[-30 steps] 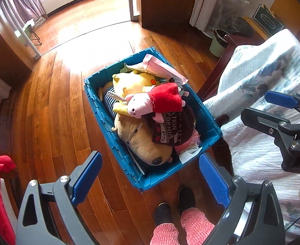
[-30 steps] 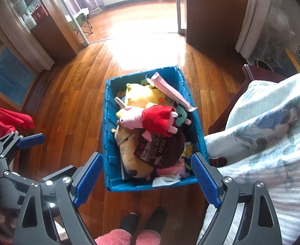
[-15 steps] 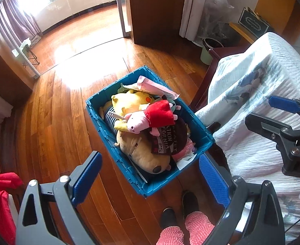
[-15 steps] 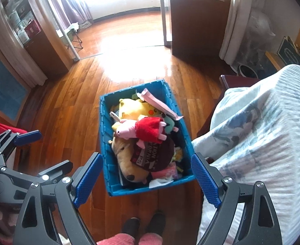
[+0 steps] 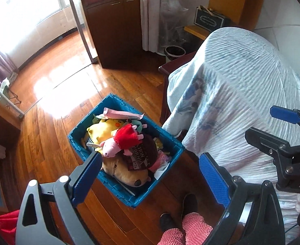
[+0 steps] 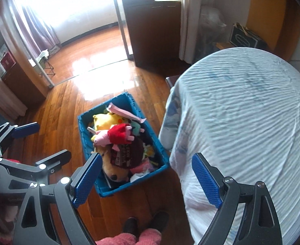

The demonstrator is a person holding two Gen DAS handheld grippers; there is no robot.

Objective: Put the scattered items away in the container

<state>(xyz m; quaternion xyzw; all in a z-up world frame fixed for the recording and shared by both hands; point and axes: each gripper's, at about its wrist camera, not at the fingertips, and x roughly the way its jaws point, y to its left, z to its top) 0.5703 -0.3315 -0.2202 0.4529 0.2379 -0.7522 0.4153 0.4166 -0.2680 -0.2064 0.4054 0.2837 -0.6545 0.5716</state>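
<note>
Left wrist view: the dark cap (image 5: pixel 142 155) reads "…TION …ORNIA". It lies in the blue crate (image 5: pixel 176 149) on the floor with a pink pig (image 5: pixel 113 148) and a brown plush (image 5: pixel 125 173). The left gripper (image 5: pixel 150 175), jaws wide and empty, hangs above the crate.

Right wrist view: the right gripper (image 6: pixel 144 176), also wide and empty, is above the crate's (image 6: pixel 82 134) near end, beside the sheet (image 6: pixel 241 122).

Grey triangular gripper frames with silver screws, blue textured pads on fingers (image 5: pixel 215 177), fuzzy pink trousers (image 5: pixel 190 228), dark slippers (image 5: pixel 188 203)
</note>
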